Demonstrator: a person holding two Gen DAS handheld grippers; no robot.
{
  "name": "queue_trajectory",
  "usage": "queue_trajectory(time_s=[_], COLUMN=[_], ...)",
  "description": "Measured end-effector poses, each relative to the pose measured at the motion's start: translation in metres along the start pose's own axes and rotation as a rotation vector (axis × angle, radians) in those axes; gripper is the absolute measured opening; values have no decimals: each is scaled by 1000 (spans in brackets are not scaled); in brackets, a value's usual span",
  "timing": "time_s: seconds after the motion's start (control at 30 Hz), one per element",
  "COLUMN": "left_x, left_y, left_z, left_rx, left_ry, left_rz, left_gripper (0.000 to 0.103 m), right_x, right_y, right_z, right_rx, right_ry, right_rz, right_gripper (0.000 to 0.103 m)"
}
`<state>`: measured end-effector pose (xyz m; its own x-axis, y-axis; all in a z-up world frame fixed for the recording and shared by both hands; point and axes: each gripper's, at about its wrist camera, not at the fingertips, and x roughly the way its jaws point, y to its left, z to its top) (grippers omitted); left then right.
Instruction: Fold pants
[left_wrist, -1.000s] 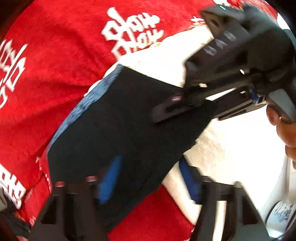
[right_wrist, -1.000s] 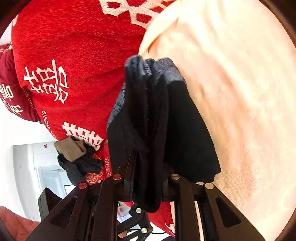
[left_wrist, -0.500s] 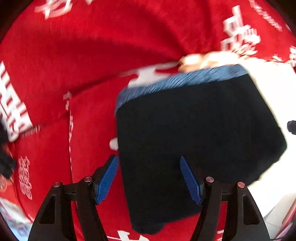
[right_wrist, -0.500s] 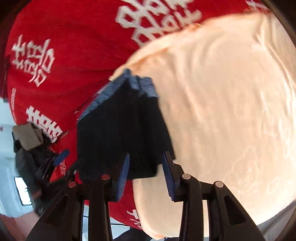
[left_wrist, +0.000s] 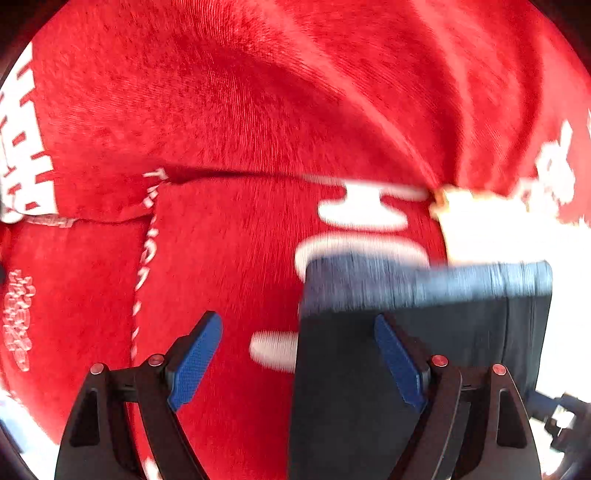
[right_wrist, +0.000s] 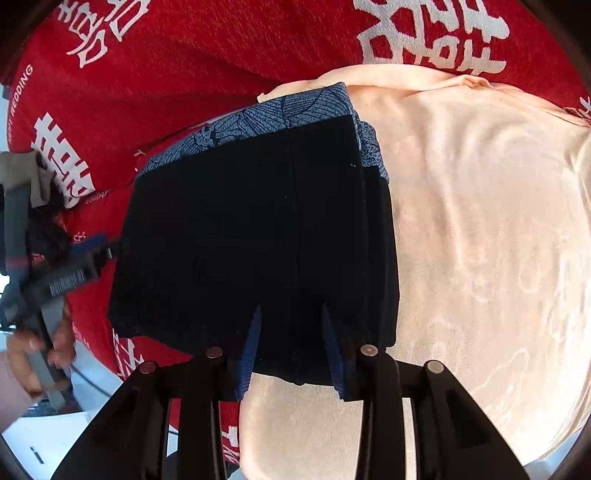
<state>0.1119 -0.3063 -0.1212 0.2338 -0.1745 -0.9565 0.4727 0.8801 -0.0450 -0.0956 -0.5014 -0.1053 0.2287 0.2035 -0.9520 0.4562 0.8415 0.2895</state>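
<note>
The pants (right_wrist: 255, 236) lie folded into a compact dark rectangle with a blue patterned band at the far edge, partly on a peach cloth (right_wrist: 480, 240) and partly on the red blanket (right_wrist: 184, 74). In the left wrist view they show blurred at the lower right (left_wrist: 424, 350). My left gripper (left_wrist: 299, 362) is open and empty, its right finger over the pants' left part. My right gripper (right_wrist: 291, 350) is open, its blue pads (right_wrist: 253, 347) just above the near edge of the pants, holding nothing.
The red blanket (left_wrist: 258, 110) with white characters covers the surface and has folds and a seam. The peach cloth spreads to the right. The left hand-held gripper and the hand on it (right_wrist: 40, 288) show at the left edge of the right wrist view.
My right gripper has let go of the pants and opened, and they now lie flat. My left gripper has swung left and drawn back, so the pants sit further right in its view.
</note>
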Motion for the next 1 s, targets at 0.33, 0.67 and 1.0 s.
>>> queue_trajectory(time_s=[0.33, 0.67, 1.0], left_x=[35, 6, -3], left_y=[16, 6, 2], left_z=[7, -62, -92], left_rx=[-54, 28, 31], left_ry=[64, 182, 180], left_rz=[18, 32, 58], left_gripper=[100, 100, 100], right_x=[-1, -4, -11], right_y=[-11, -12, -4], right_z=[-7, -13, -20], right_rx=[-4, 17, 8], right_ry=[-19, -38, -56], right_rz=[5, 7, -39], right_gripper=[37, 37, 38])
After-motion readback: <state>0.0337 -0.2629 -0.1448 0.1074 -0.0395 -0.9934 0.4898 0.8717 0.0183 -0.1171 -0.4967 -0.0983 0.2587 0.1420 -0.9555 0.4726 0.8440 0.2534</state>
